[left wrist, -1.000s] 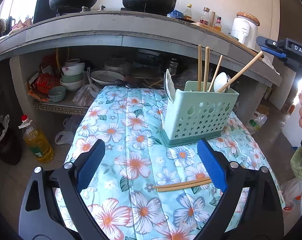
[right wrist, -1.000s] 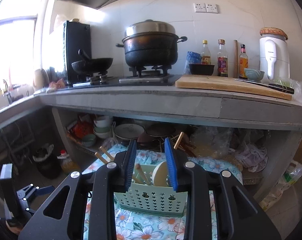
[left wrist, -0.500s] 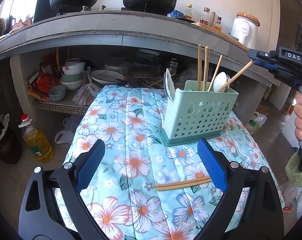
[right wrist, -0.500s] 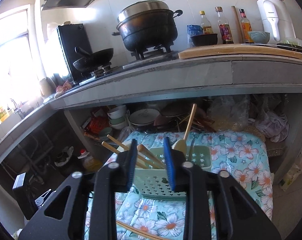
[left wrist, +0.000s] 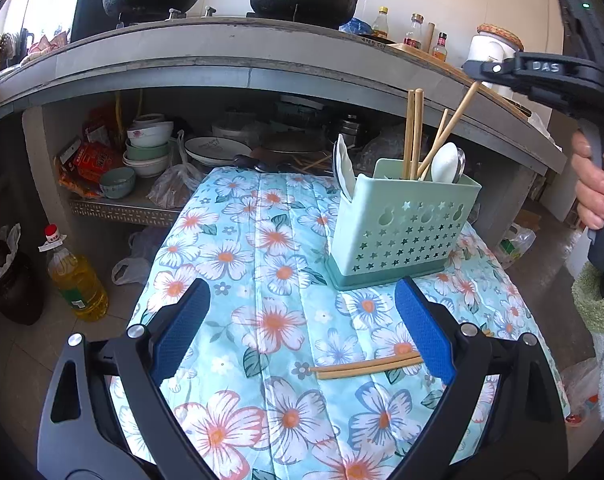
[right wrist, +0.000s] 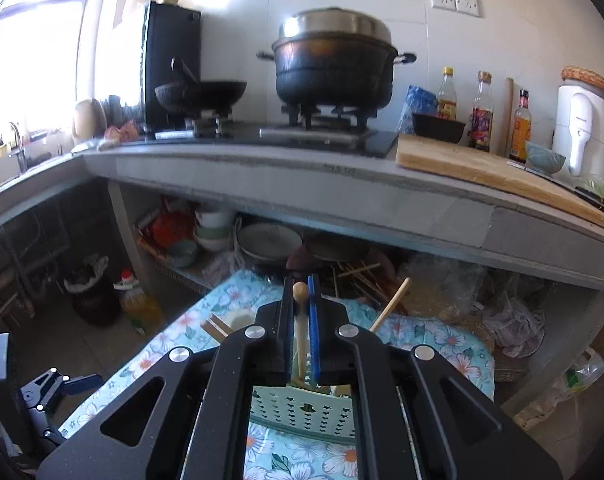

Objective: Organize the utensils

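A mint green utensil caddy (left wrist: 399, 226) stands on the floral tablecloth (left wrist: 270, 280) and holds several wooden chopsticks (left wrist: 413, 132) and white spoons (left wrist: 443, 163). My right gripper (right wrist: 301, 296) is shut on the top end of a leaning chopstick (right wrist: 300, 320) that stands in the caddy (right wrist: 302, 404); it also shows in the left wrist view (left wrist: 481, 70). Two loose chopsticks (left wrist: 365, 366) lie on the cloth between my left gripper's fingers. My left gripper (left wrist: 300, 328) is open and empty above the cloth.
A concrete counter (right wrist: 341, 176) with a stove, black pot (right wrist: 333, 66), wok, cutting board (right wrist: 497, 172) and bottles overhangs the table. Bowls and plates (left wrist: 148, 148) sit on the shelf beneath. An oil bottle (left wrist: 76, 276) stands on the floor at left.
My right gripper has come down over the caddy and closed on the top of the leaning chopstick. The left gripper has not moved.
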Available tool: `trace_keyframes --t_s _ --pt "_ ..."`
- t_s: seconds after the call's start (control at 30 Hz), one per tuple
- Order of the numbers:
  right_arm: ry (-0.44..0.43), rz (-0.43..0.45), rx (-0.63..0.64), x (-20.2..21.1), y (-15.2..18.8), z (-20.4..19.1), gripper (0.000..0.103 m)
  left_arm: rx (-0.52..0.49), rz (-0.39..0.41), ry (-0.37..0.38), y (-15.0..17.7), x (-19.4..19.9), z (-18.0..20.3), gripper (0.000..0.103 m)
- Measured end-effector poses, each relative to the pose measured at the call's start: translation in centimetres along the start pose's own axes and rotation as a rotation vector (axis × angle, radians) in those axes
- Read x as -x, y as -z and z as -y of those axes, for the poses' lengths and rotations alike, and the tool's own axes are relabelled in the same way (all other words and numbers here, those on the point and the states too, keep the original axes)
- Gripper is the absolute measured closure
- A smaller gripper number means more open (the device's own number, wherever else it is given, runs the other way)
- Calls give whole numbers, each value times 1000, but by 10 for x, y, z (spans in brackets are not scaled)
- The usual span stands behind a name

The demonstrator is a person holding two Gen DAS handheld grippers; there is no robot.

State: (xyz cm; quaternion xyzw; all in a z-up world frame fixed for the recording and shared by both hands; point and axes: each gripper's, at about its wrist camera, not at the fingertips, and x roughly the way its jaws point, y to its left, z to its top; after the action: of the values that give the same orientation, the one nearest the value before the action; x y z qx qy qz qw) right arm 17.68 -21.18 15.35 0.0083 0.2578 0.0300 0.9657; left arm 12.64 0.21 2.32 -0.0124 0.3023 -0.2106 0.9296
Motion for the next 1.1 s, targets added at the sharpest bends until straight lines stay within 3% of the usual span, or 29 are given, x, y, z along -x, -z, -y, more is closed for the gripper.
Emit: trace_keyframes --t_s 0.2,0.33,0.5,0.57,0.67,0.8,0.93,0.97,1.1 --pt "-33 -113 -59 -35 8 13 96 2 -2 -2 1 0 0 13" --pt "-44 -118 -89 -36 10 20 96 -2 -2 -5 1 0 -1 13" --pt "-74 3 -146 3 -1 37 93 -2 -5 -6 2 0 -2 13" --pt "-73 61 -180 24 -5 47 81 -3 -6 -3 1 0 -2 13" --pt "-75 141 -236 57 -4 67 75 -6 -4 8 2 0 -1 13" --pt "-75 185 -290 89 10 90 63 -6 12 39 2 1 3 11" --pt "-74 107 -314 95 47 98 48 -17 34 75 2 3 10 8" --pt "-69 65 -315 91 60 97 42 -23 37 80 2 3 12 8" --pt "-21 -131 -353 63 125 96 37 -45 28 106 3 0 22 8"
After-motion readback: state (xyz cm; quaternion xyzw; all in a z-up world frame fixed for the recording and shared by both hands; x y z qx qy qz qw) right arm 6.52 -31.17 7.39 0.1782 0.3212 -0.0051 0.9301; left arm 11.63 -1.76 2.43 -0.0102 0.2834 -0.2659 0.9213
